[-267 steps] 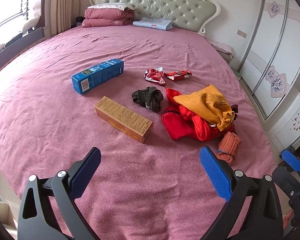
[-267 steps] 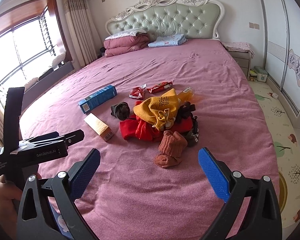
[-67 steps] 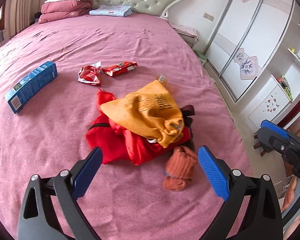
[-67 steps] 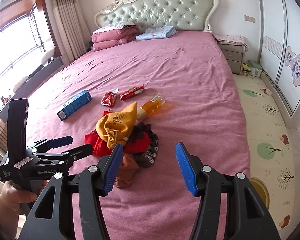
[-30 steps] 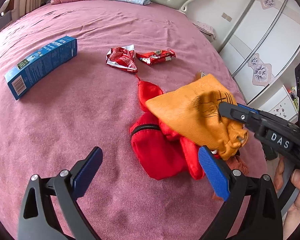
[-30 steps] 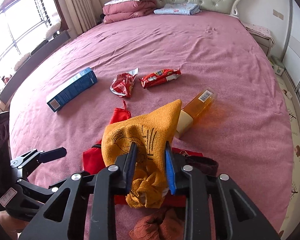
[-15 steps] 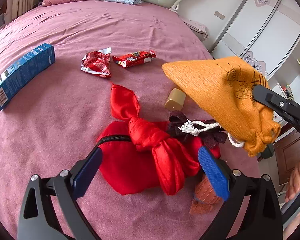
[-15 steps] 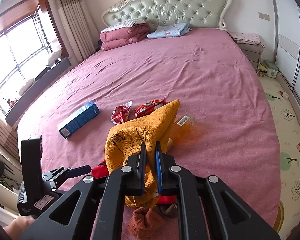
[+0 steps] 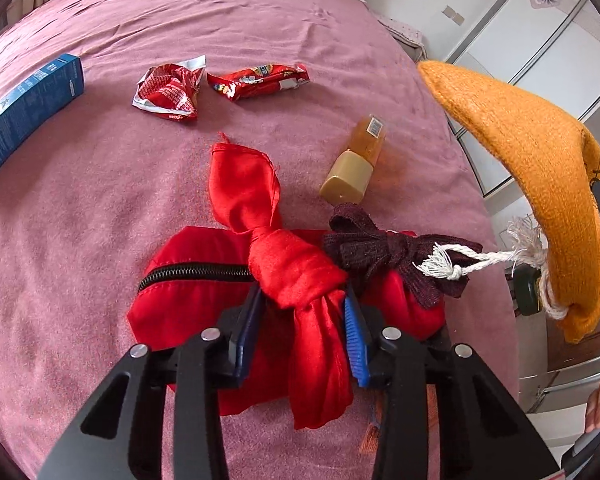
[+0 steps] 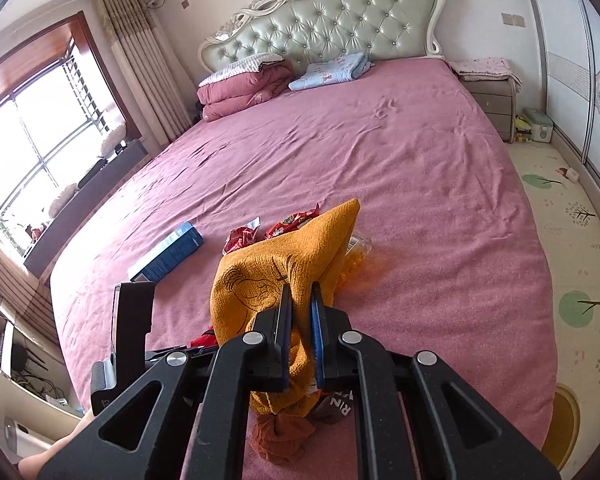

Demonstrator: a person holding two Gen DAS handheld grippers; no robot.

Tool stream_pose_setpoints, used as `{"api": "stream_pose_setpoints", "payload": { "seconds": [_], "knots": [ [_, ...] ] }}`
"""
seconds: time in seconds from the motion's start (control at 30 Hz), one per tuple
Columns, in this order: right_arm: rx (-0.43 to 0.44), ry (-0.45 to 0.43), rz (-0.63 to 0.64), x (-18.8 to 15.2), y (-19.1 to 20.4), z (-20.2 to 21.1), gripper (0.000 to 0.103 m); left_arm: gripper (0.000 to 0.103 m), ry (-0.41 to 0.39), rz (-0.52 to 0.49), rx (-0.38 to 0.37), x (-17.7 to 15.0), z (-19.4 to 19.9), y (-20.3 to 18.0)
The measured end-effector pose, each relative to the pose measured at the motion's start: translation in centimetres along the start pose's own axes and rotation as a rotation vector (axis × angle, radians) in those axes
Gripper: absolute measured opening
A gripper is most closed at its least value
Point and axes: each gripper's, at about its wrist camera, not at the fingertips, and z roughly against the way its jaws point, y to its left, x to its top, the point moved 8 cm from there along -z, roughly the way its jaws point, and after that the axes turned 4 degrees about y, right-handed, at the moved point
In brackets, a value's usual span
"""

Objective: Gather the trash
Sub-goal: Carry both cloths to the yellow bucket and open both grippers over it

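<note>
Your left gripper [image 9: 302,322] has just been closing, and the knotted tail of the red zip bag [image 9: 204,292] now sits between its blue pads [image 9: 354,344], both pressing the fabric. The bag itself lies on the pink bedspread [image 9: 80,208] right under and ahead of the tool, zipper to the left of the knot.

Your right gripper [image 10: 300,322] is clamped tight on the orange knit pouch [image 10: 276,268], which hangs lifted off the bed; in the left view the pouch [image 9: 536,168] is up at the right edge, with its white drawstring [image 9: 472,260] trailing toward a dark maroon cloth [image 9: 384,252] on the red bag.

Trash lies ahead of the left gripper, apart from it:
- amber bottle [image 9: 356,164] lying on its side, cap toward you, just beyond the maroon cloth
- crumpled red wrapper [image 9: 168,92] and a flatter red snack wrapper [image 9: 260,80] side by side, farther up the bed
- blue carton [image 9: 24,112] at the far left

A rust-brown sock [image 10: 280,436] lies on the bed below the right gripper.
</note>
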Motion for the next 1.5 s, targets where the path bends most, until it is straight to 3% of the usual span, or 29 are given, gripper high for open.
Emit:
{"api": "stream_pose_setpoints", "payload": {
  "seconds": [0.3,0.67,1.03,1.5],
  "knots": [
    [0.007,-0.039,-0.047,-0.7,-1.6,3.3,0.009,0.036,-0.094,-0.091,0.026,-0.7,4.9,-2.3],
    [-0.079,-0.112,-0.095,-3.0,-6.8,10.6,0.009,0.036,-0.133,-0.265,-0.063,-2.2,8.0,-11.9],
    [-0.213,-0.162,-0.197,-7.5,-15.7,18.4,0.009,0.036,-0.061,-0.440,-0.161,-5.9,4.8,-23.9],
    [-0.349,-0.145,-0.351,-14.8,-25.4,23.4,0.009,0.036,0.090,-0.609,-0.241,-11.4,-1.8,-35.4]
  ]
}}
